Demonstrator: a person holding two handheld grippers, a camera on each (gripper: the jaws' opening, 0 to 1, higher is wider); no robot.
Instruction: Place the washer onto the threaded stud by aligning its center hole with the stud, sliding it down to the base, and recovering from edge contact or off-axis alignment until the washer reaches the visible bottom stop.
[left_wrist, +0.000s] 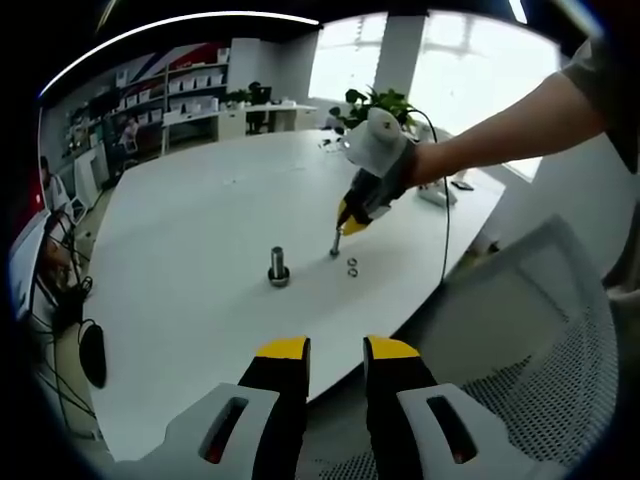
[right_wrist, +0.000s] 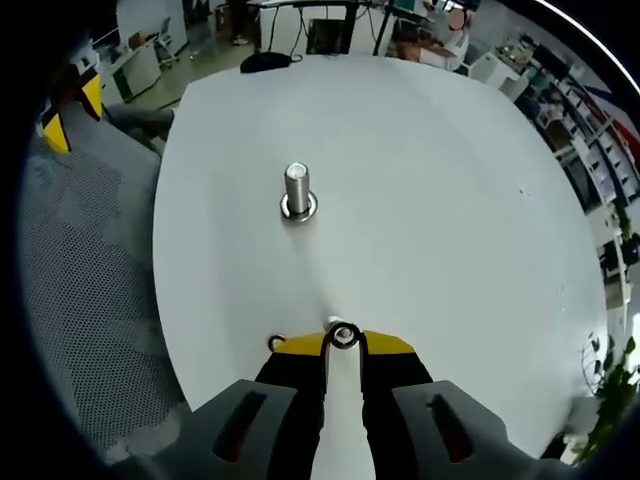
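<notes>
right gripper (right_wrist: 343, 338) pinches a washer (right_wrist: 342, 335) at the table edge; left gripper (left_wrist: 335, 352) hangs off the table, holding nothing.

in the left gripper view the left gripper's yellow-tipped jaws stand nearest, a narrow gap between them and nothing in it, over the rim of the white table (left_wrist: 190, 300). farther in, the stud (left_wrist: 279, 267) stands upright on its base, well apart from the right gripper (left_wrist: 340, 232), whose tips point down at the table; two small rings (left_wrist: 352, 267) lie just beside those tips. a mesh chair (left_wrist: 545, 330) sits at the right. in the right gripper view a chair (right_wrist: 85, 290) is at the left, another washer (right_wrist: 276, 342) peeks out beside the left jaw, the jaws are clenched on the held washer, and the stud (right_wrist: 297, 190) rises beyond, apart from it.
</notes>
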